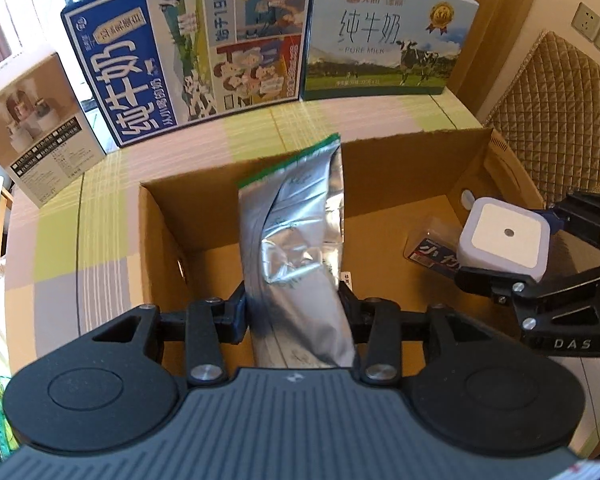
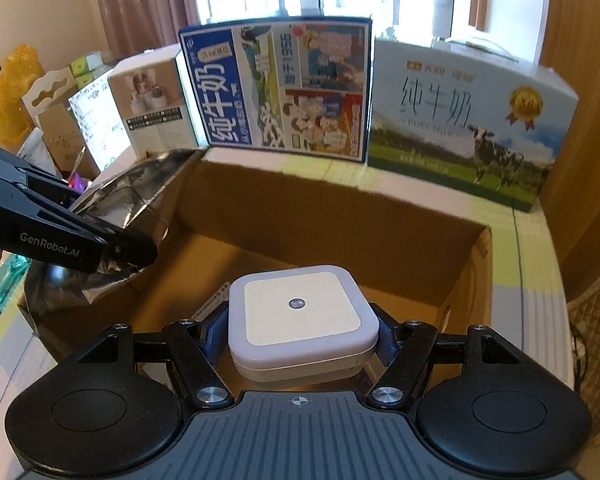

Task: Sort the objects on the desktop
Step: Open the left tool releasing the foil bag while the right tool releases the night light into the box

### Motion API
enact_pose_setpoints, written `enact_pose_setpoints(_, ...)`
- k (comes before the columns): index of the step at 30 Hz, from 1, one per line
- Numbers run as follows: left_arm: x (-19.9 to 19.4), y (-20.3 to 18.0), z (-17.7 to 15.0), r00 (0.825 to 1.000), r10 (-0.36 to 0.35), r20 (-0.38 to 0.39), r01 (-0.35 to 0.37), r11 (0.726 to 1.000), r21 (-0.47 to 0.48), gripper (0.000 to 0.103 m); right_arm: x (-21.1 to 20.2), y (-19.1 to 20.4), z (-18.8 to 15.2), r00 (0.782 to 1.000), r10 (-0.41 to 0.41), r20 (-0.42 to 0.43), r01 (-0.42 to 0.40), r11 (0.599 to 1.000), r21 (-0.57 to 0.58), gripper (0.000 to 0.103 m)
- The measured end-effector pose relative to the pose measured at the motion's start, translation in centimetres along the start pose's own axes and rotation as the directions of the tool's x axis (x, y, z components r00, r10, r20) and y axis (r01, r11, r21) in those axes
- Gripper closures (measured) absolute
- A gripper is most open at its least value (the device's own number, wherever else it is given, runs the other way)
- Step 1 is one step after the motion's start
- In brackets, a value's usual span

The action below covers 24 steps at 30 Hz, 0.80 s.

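Left wrist view. The left gripper (image 1: 296,304) is clamped on a silver foil pouch (image 1: 300,248), one finger on each side of its lower part. The pouch stands upright over the open cardboard box (image 1: 396,168); a green strip runs along its top edge, and its printing is too faint to read. At the right, the right gripper (image 1: 512,248) holds a white square device (image 1: 504,236) over the box's right half; its housing carries the letters "DAS". On the box floor beside the device lies a small packet (image 1: 432,252) with blue and red print, partly hidden. Behind the box, on the checked tablecloth (image 1: 60,248), stand three cartons: a beige carton (image 1: 32,132) at left, a blue milk carton (image 1: 196,52) turned on its side and marked "纯牛奶" and "1956", and a pale milk carton (image 1: 388,36) marked "纯牛奶" and "PURE MILK" with a cow picture and a gold medal.

Right wrist view. The right gripper (image 2: 302,330) is closed on the white square device (image 2: 302,324), fingers touching its left and right edges. The device has a round sensor at the centre of its top face and sits above the cardboard box (image 2: 440,220) interior. At left, the left gripper (image 2: 124,246), lettered "GenRobot.AI", grips the silver foil pouch (image 2: 128,196) over the box's left wall. The blue milk carton (image 2: 276,84) and pale milk carton (image 2: 472,120) stand behind.
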State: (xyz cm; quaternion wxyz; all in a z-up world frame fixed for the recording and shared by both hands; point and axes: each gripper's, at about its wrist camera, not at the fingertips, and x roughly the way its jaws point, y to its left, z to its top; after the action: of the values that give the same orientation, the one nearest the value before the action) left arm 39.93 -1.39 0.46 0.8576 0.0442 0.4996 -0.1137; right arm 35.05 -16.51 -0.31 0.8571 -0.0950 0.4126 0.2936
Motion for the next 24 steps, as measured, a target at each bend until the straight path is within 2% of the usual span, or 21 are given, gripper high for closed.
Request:
enact_pose_setpoints(1,0.1,0.0,0.0,1.0,0.008,0.003,-0.008,1.0,0.002,0.063,0.1,0.0,-0.1,1.0,0.002,-0.002,-0.002,1.0,0.001,0.036)
enact_pose_setpoints(4,-0.1,0.3,0.0,0.999,0.03,0.023,-0.029,0.999,-0.015,0.046,0.3,0.1,-0.2,1.0,0.009,-0.007,-0.009,1.0,0.005,0.036)
enact_pose_setpoints(11,-2.2,0.7,-0.9,0.997,0.045,0.066,-0.044,0.999,-0.028,0.044,0.4,0.2,-0.2,0.999,0.044,0.002,-0.044,0.999,0.032,0.035)
enact_pose_setpoints(16,-3.5,0.4,-2.3,0.996,0.047,0.08,-0.045,0.999,-0.022,0.039,-0.6,0.2,-0.1,0.998,0.049,0.032,-0.051,0.997,0.054,0.022)
enact_pose_setpoints(24,-5.7,-0.5,-4.9,0.994,0.048,0.103,-0.045,0.999,-0.029,0.031,-3.1,0.3,-1.4,0.998,0.04,0.049,-0.044,0.996,0.077,0.018)
